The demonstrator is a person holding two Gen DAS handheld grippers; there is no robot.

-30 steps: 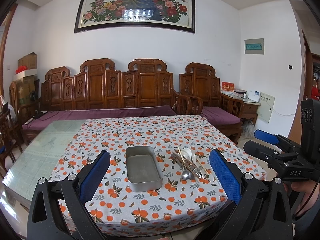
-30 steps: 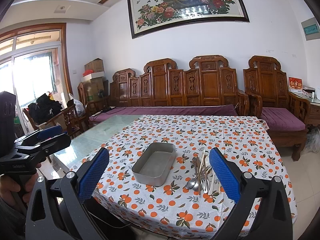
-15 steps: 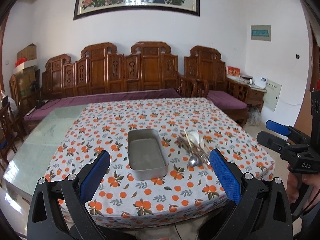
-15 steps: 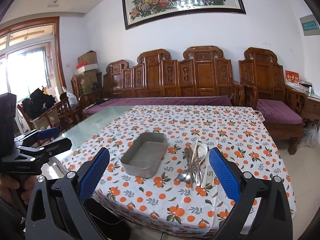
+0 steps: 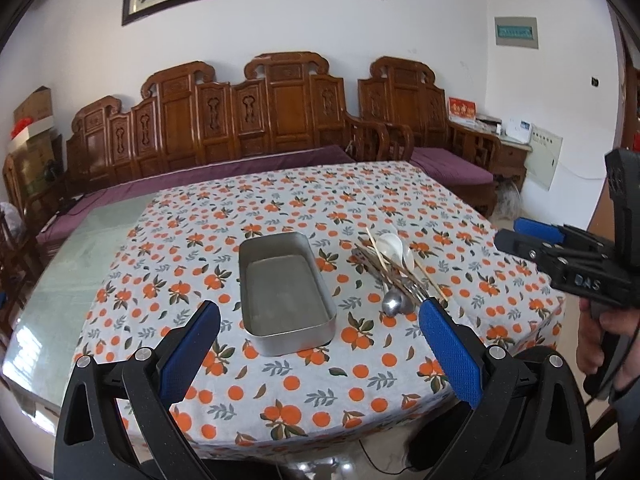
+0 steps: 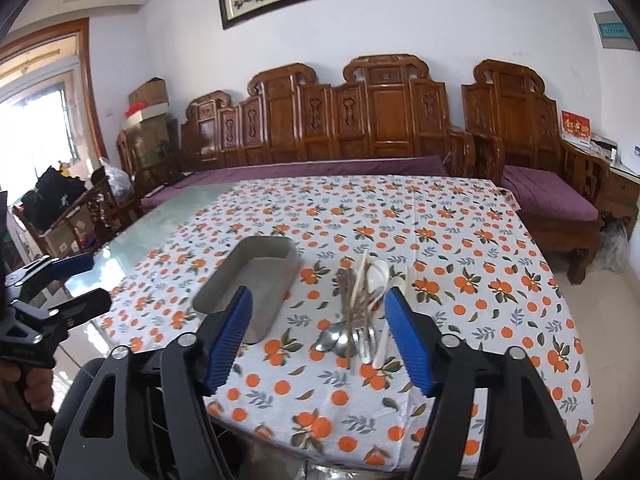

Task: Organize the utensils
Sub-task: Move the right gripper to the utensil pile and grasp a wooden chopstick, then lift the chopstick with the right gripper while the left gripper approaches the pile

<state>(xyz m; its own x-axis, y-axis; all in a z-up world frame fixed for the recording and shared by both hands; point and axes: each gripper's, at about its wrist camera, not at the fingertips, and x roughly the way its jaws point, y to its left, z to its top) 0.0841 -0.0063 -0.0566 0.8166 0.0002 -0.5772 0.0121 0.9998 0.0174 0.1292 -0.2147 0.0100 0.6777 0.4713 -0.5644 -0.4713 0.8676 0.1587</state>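
Observation:
An empty metal tray (image 5: 285, 294) (image 6: 256, 280) lies on the orange-patterned tablecloth. To its right is a heap of utensils (image 5: 396, 276) (image 6: 360, 308): metal spoons, a fork, chopsticks and white spoons. My left gripper (image 5: 320, 344) hangs open over the table's near edge, in front of the tray, with nothing between its fingers. My right gripper (image 6: 320, 332) hovers above and short of the utensil heap; its jaws are closing and nothing is between them. Each gripper also shows at the side of the other's view, the right gripper (image 5: 532, 236) and the left gripper (image 6: 76, 276).
The table (image 5: 80, 248) has a bare glass part at the left beyond the cloth. A carved wooden bench with purple cushions (image 5: 248, 160) stands behind it. A hand (image 5: 612, 344) holds the right gripper's handle. Chairs and boxes (image 6: 72, 216) crowd the left side.
Both grippers have come down and closer to the table; tray and utensils look larger. The right gripper's fingers have drawn nearer to each other.

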